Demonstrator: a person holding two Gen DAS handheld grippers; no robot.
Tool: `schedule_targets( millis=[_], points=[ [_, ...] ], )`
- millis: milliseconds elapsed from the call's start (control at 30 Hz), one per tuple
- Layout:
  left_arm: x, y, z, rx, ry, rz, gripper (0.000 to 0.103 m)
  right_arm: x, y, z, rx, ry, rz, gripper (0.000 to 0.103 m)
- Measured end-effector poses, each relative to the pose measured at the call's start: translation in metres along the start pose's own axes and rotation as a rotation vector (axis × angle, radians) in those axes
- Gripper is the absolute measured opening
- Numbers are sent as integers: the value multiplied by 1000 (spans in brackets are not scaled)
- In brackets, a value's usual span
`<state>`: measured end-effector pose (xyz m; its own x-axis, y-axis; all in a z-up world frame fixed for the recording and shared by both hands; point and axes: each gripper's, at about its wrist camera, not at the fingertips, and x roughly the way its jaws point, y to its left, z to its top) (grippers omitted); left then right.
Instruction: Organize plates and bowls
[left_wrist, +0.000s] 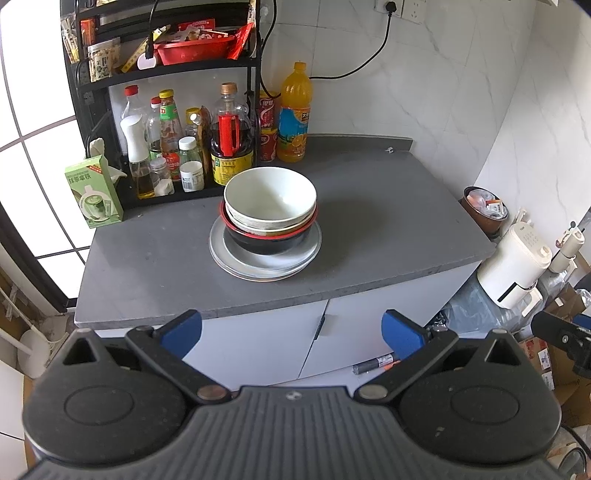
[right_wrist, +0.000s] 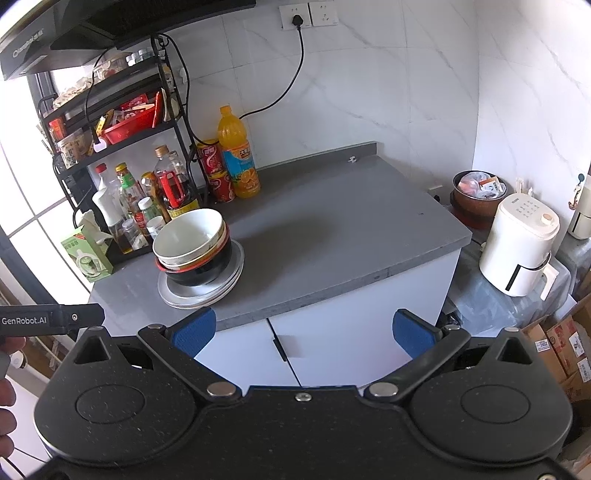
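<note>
1. So, nearest first: the left gripper (left_wrist: 291, 334) hangs out in front of the cabinet doors, below the counter's front edge, blue fingers (left_wrist: 183, 332) spread wide with nothing between them; the right gripper (right_wrist: 303, 334) is the same story, fingers apart and empty, also short of the front edge.
2. Next up is the counter (left_wrist: 388, 229) itself; most of the grey top is bare toward its right side and front edge.
3. The stack sits toward the left half of the counter, nearer the back than the front; flat plates (left_wrist: 266, 264) at the bottom, a black bowl (left_wrist: 266, 242) with a red rim on them, then the white bowl (left_wrist: 271, 197) nested on top, tipped a little off level; there may be another bowl sandwiched in between, can't tell for sure.
4. Behind the stack, along the back-left corner, a rack of sauce bottles (left_wrist: 173, 147); an orange juice bottle (left_wrist: 294, 112) just right of it against the wall.
5. My read on progress: the stacking looks basically done, since I see no loose plates or bowls anywhere else; what's left, if anything, is maybe straightening that top bowl.
</note>
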<state>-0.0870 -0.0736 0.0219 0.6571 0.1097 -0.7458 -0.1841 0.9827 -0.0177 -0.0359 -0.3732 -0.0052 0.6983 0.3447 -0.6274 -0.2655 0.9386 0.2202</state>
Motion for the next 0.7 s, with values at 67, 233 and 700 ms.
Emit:
schedule_targets(
  millis=[67, 233, 700],
  points=[
    [0, 0, 0, -2, -1, 0, 103, 0, 2, 0, -1, -1, -1, 103],
    [-3, 2, 1, -4, -9, -3, 103, -1, 2, 0, 1, -4, -3, 103],
    [-6, 3, 1, 9, -14, -9, 103, -2, 5, -1, -2, -11, -7, 103]
  ],
)
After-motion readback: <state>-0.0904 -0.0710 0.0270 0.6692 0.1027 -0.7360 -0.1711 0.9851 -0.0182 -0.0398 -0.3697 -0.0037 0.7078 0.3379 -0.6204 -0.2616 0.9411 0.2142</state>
